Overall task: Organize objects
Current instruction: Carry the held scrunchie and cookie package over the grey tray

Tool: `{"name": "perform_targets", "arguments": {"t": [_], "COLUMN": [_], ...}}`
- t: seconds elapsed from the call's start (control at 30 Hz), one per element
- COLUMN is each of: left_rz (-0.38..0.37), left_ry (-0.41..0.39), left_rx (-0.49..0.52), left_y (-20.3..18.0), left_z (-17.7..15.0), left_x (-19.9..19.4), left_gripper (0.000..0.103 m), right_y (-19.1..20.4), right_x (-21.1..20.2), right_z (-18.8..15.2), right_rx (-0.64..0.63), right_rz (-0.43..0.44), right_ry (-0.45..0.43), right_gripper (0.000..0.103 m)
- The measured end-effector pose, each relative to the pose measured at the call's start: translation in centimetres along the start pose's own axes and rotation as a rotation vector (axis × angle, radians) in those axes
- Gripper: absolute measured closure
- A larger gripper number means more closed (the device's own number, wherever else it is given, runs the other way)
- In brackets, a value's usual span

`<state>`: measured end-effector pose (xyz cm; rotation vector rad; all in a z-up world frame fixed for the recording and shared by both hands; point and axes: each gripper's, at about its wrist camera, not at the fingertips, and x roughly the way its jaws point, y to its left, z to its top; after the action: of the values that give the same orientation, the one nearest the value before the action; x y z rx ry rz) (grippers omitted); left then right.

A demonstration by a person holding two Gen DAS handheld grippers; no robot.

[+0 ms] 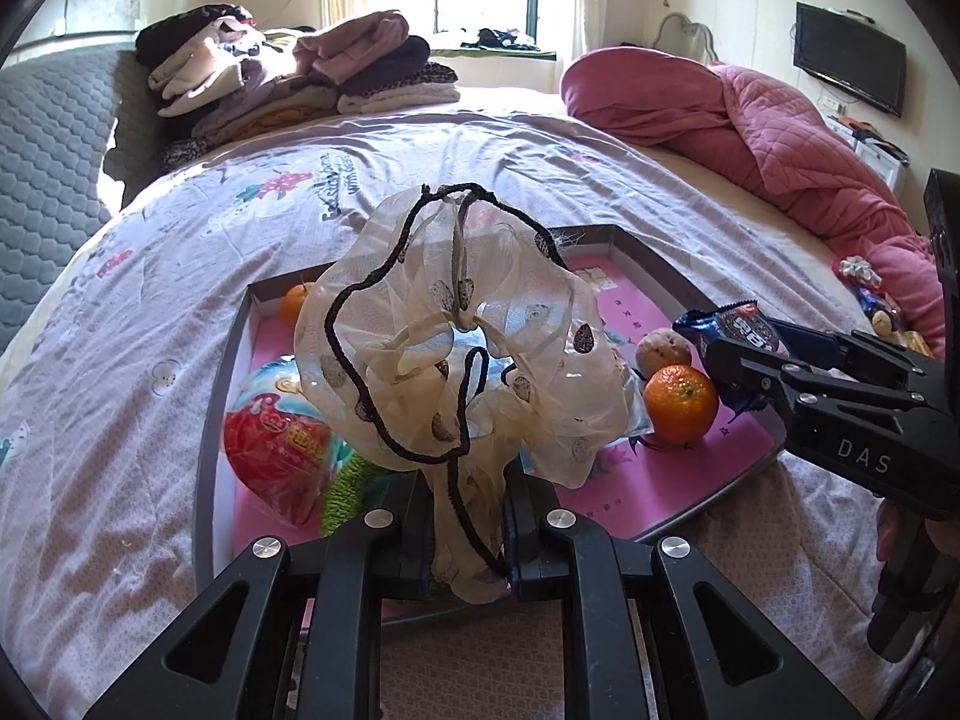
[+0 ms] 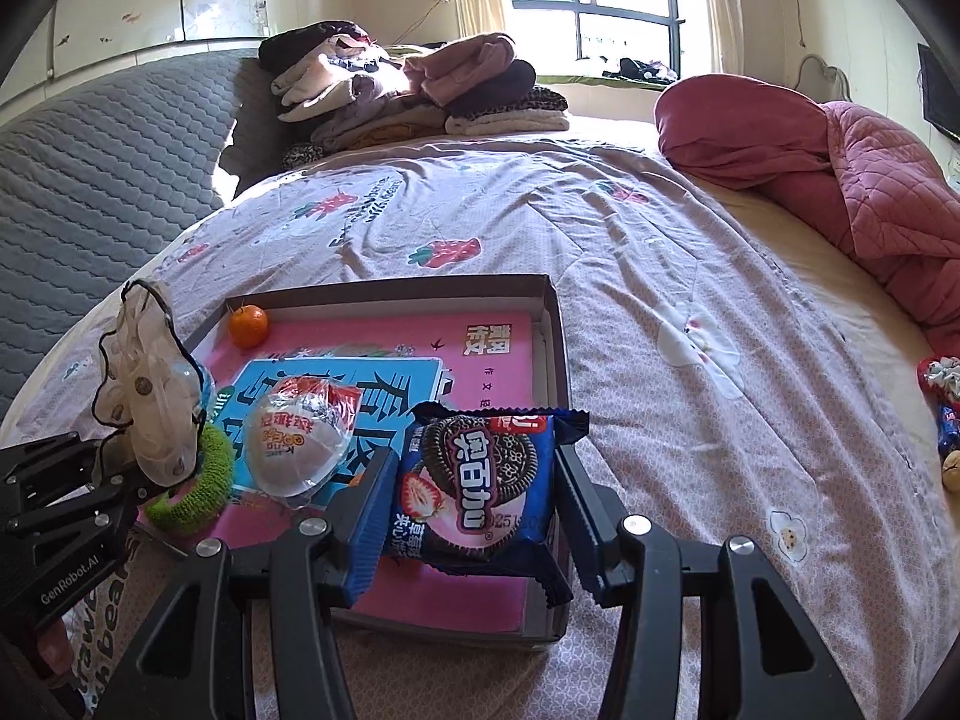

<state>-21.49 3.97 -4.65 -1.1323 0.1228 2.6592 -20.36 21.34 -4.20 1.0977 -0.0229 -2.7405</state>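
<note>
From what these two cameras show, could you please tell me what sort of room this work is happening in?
Most likely a bedroom in a home. The box sits on a wide bed with a printed cover, folded clothes are stacked by the headboard, and a pink quilt is bunched to one side.

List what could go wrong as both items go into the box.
The sheer scrunchie billows in front of the left tongs, hiding the box floor, so it may land on the snack ball. The cookie packet, pinched by its sides in the right tongs, sits near the box's right wall and could catch it.
</note>
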Motion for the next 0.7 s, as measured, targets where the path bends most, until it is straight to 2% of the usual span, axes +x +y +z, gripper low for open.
{"name": "perform_targets", "arguments": {"t": [0.7], "left_rz": [0.01], "left_ry": [0.042], "left_rx": [0.093], "left_y": [-2.7], "left_z": [-1.0], "left_x": [1.0], "left_gripper": [0.082], "right_y": [0.5], "right_x": [0.2], "right_z": [-0.4], "right_rx": [-0.022], "right_rz": [-0.034], "right_ry": [0.013], "right_gripper": [0.05]}}
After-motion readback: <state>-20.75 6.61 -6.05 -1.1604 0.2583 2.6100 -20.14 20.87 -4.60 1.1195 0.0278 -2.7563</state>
